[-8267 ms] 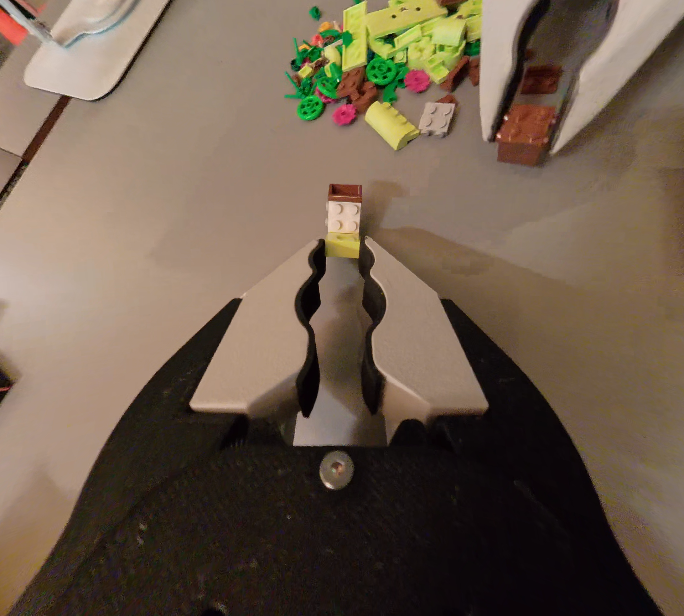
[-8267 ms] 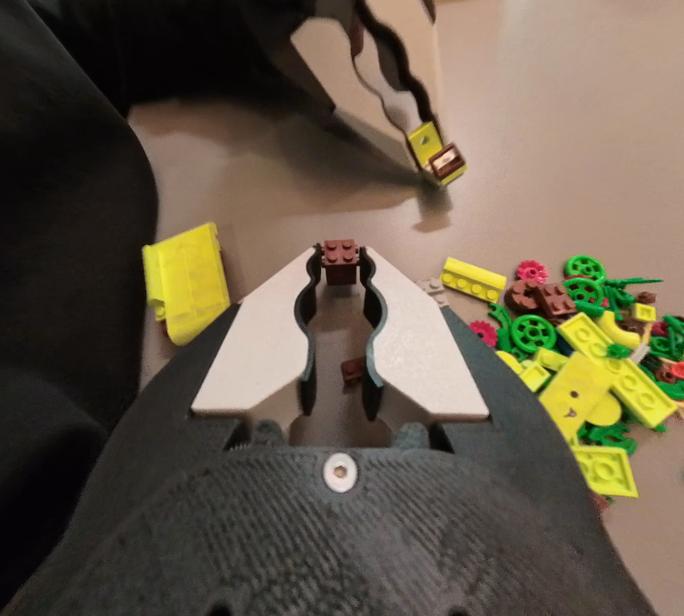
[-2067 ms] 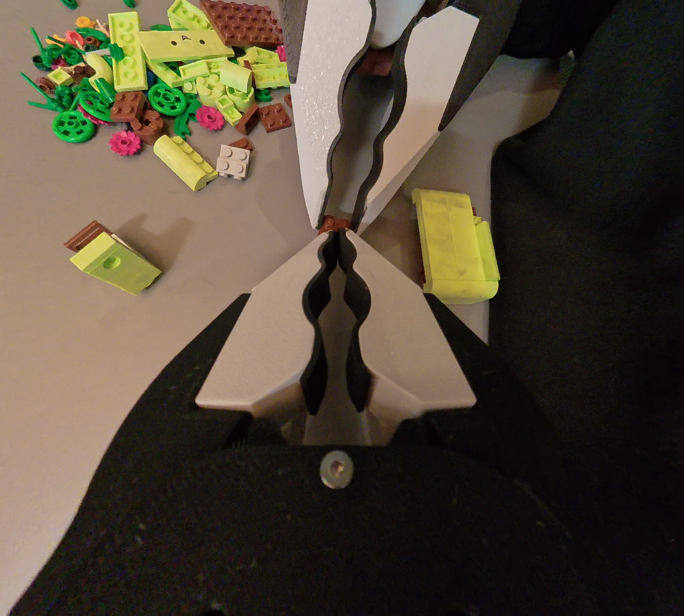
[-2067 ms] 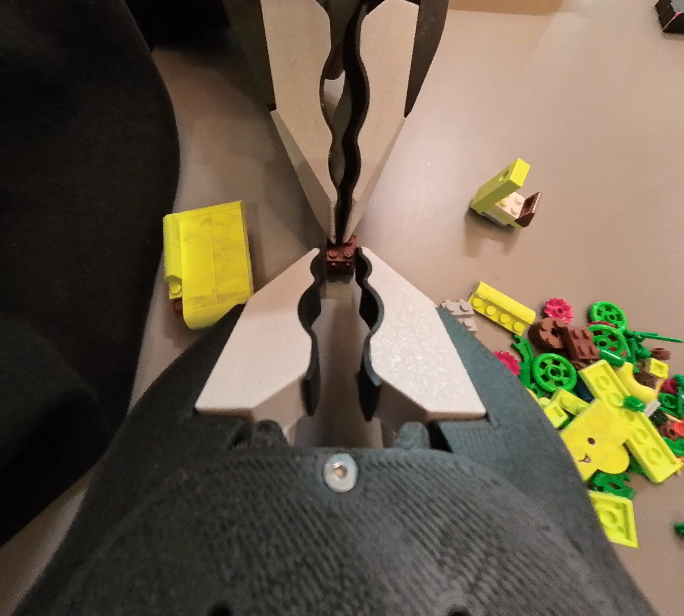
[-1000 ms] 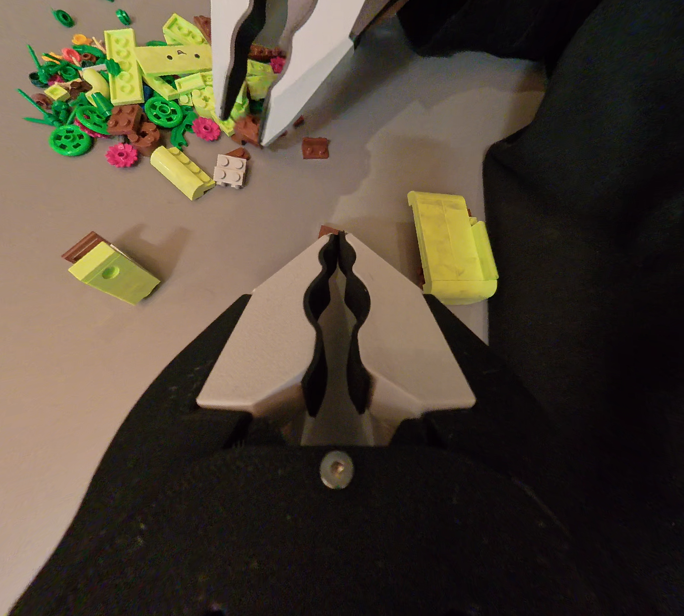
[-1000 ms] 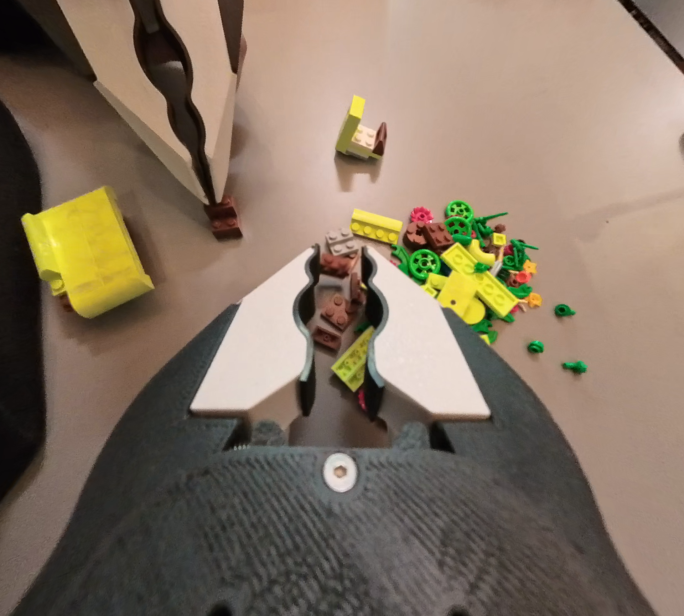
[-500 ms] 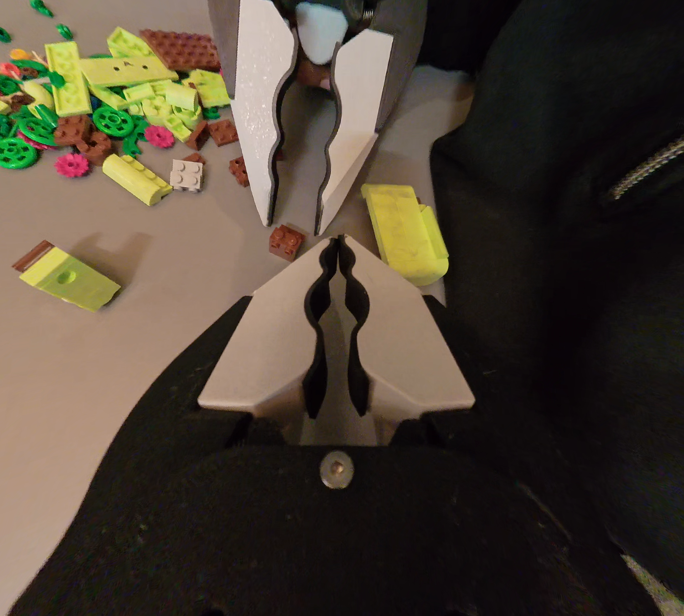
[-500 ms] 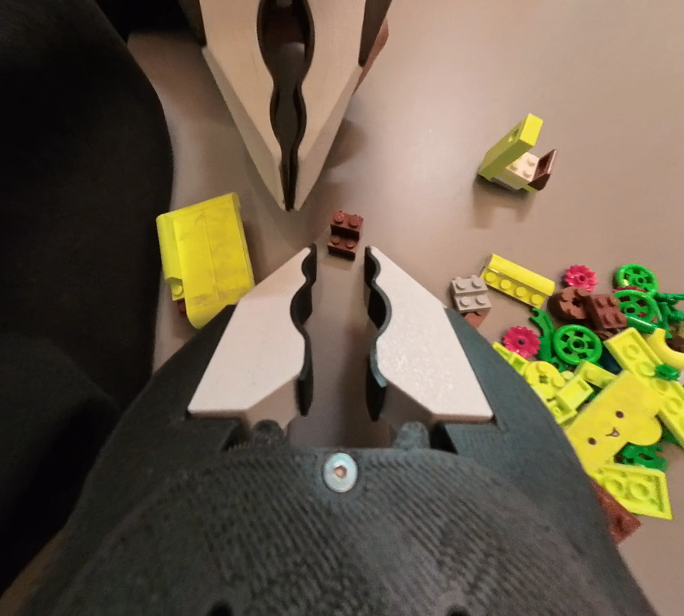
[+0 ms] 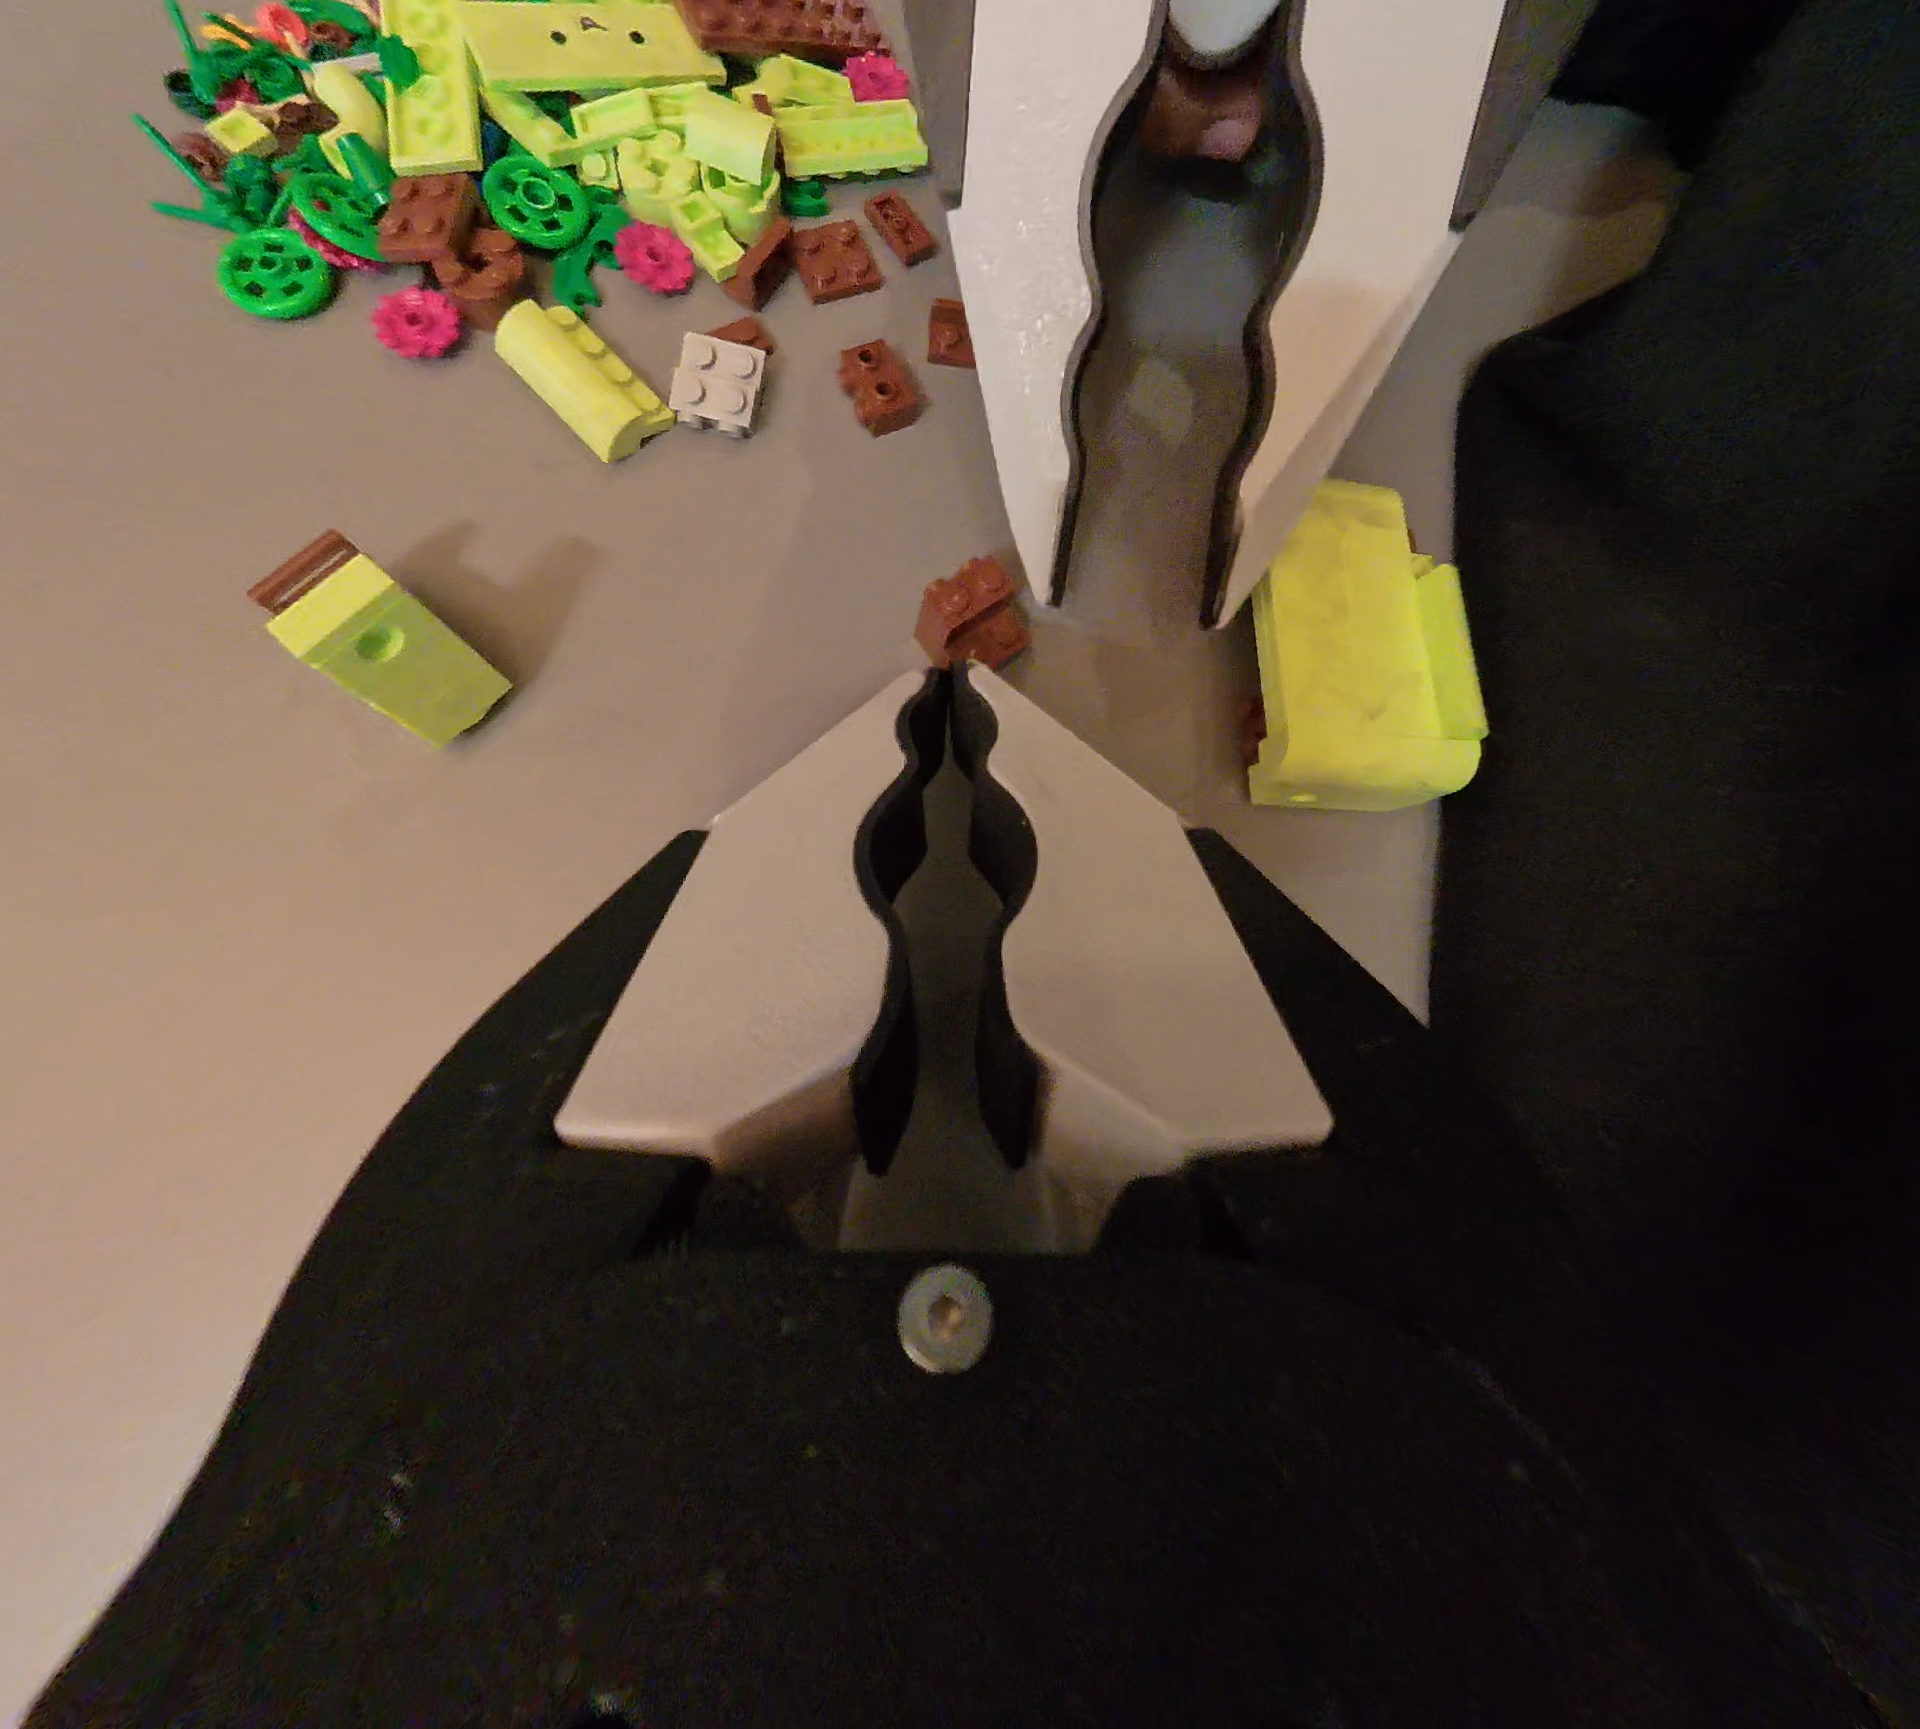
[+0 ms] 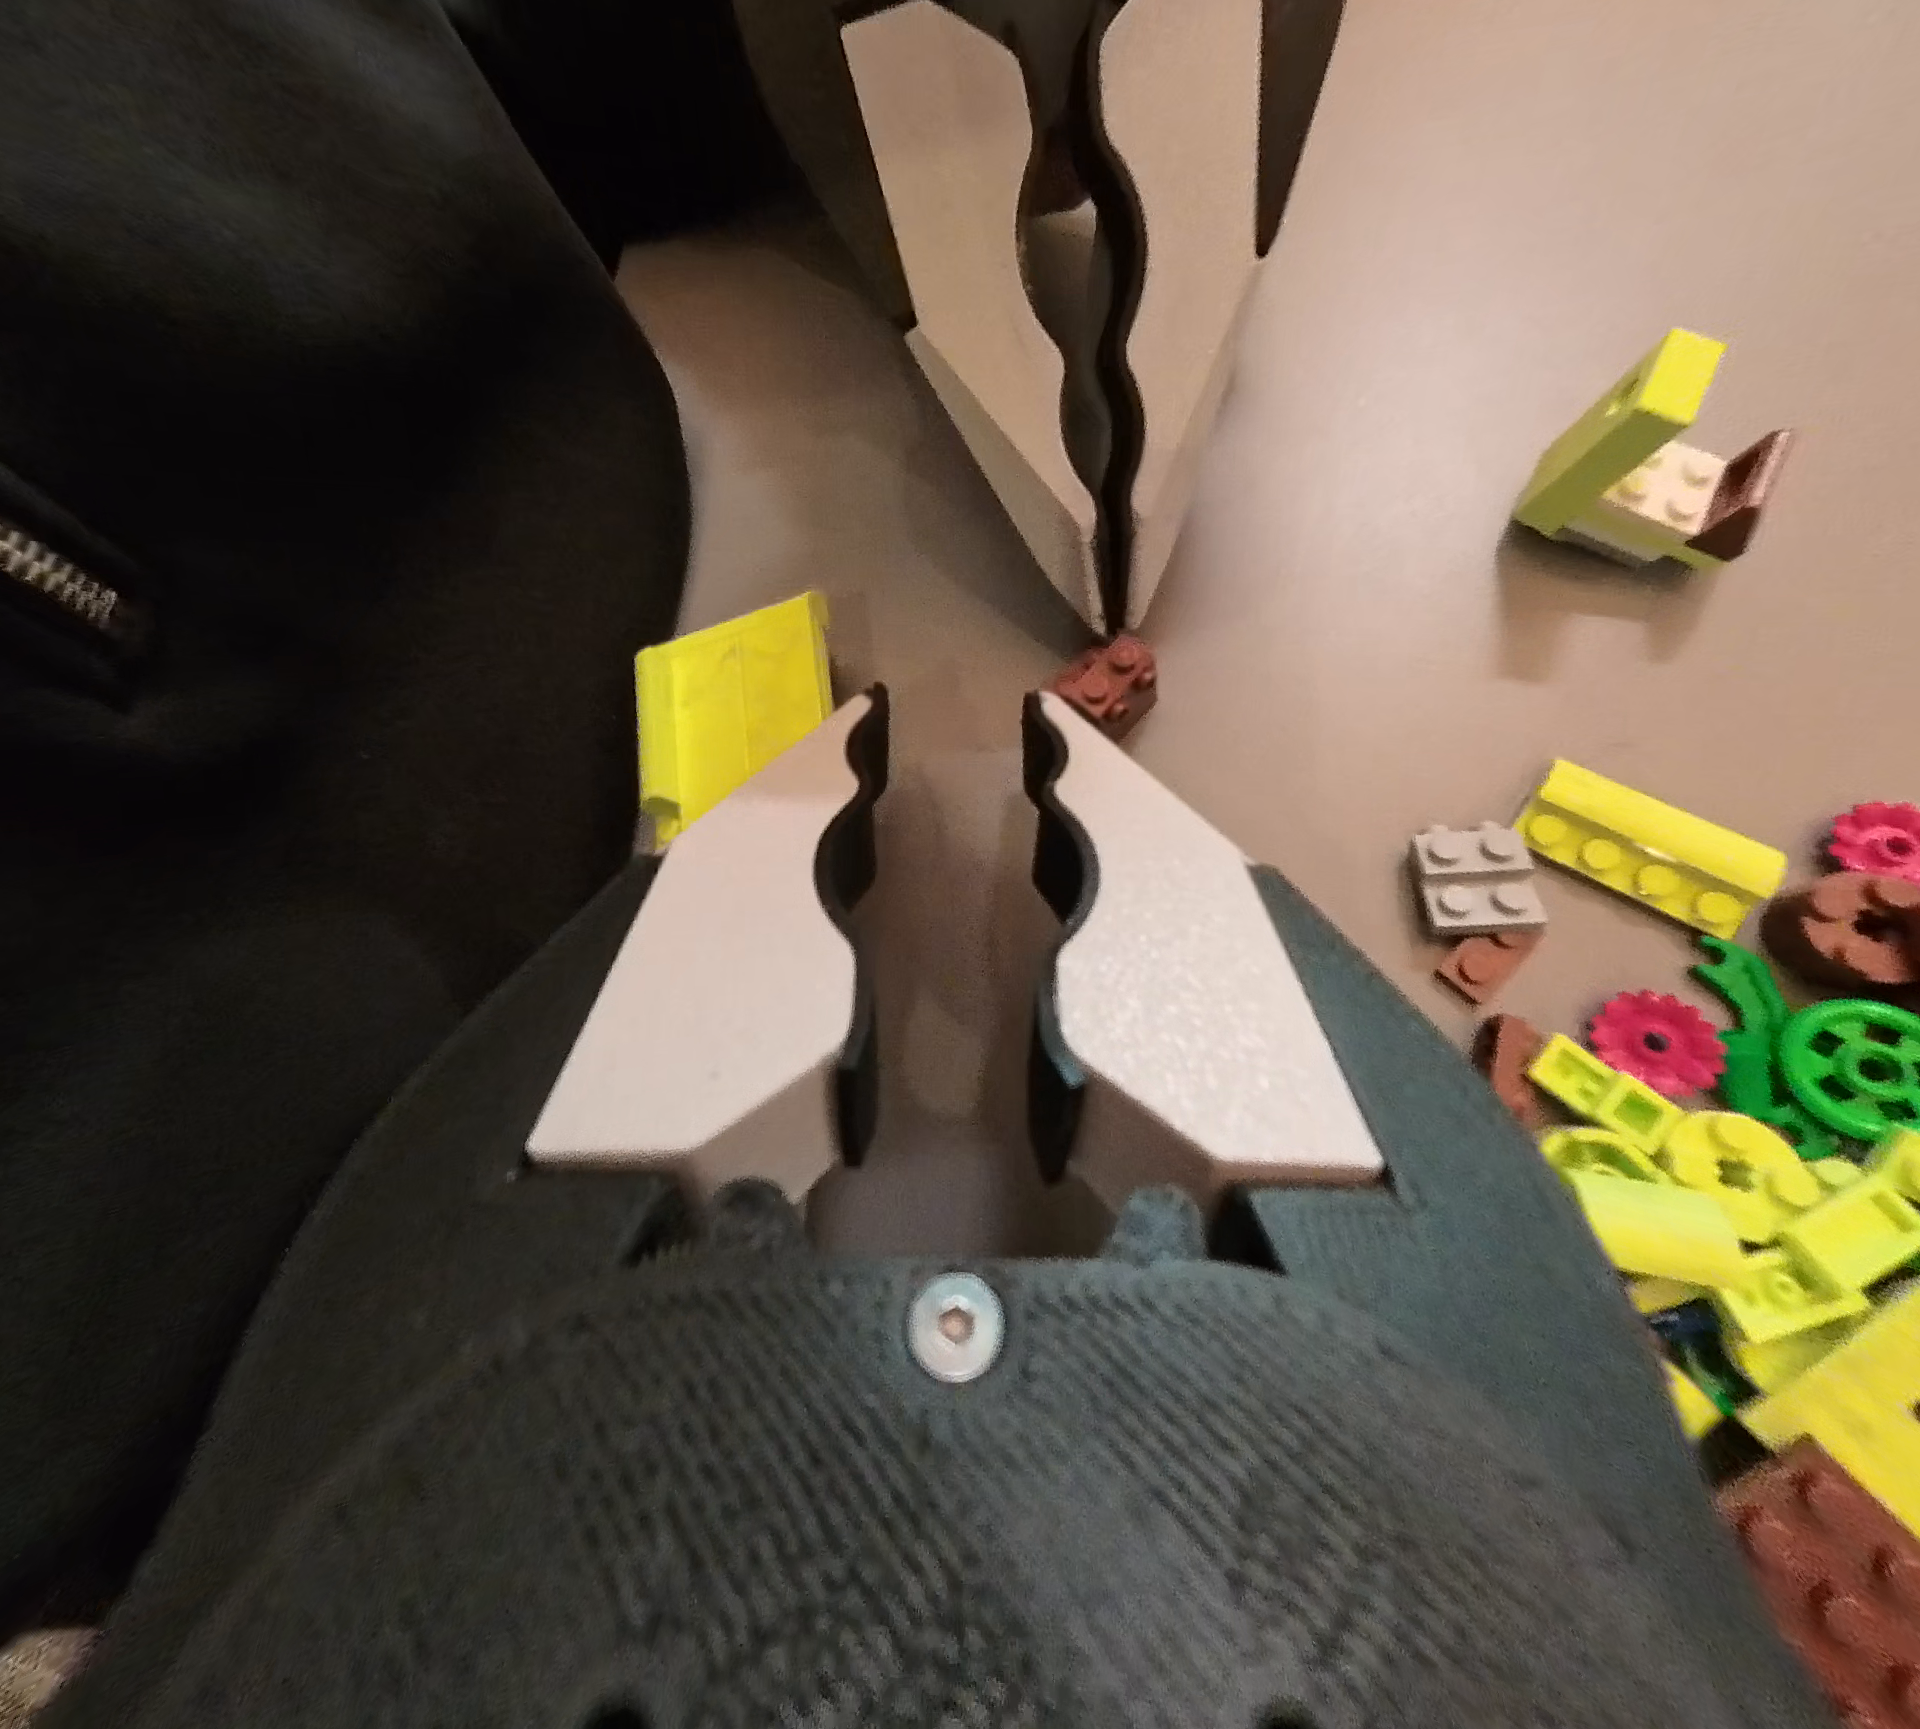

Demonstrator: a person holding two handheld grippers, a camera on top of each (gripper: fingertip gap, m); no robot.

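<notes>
Query: Placement of the two grippers and of the brown brick is asked for.

Legend: In the left wrist view, the left gripper [image 9: 951,677] is seen with its fingers drawn together to a hairline slit. The brown brick [image 9: 971,614] is met at its tips, tilted on the grey table [image 9: 208,848]. Whether an edge is pinched or merely pressed cannot be told. The right gripper [image 9: 1132,609] is entered from 12 o'clock, moderately parted and empty, with one fingertip just beside the brick.

Query: What is shown about them?

Legend: A large yellow-green block [image 9: 1361,651] is placed at 3 o'clock of the brick, against dark clothing [image 10: 260,329]. A small lime, white and brown assembly [image 9: 384,651] is laid at 9 o'clock, well apart, and a pile of loose pieces [image 9: 540,121] is spread at 11 o'clock.

Query: How is the contact judged?

Legend: Contact is made at one corner only, so the hold is judged slight. A squarer bite across opposite faces would be judged firmer.
</notes>
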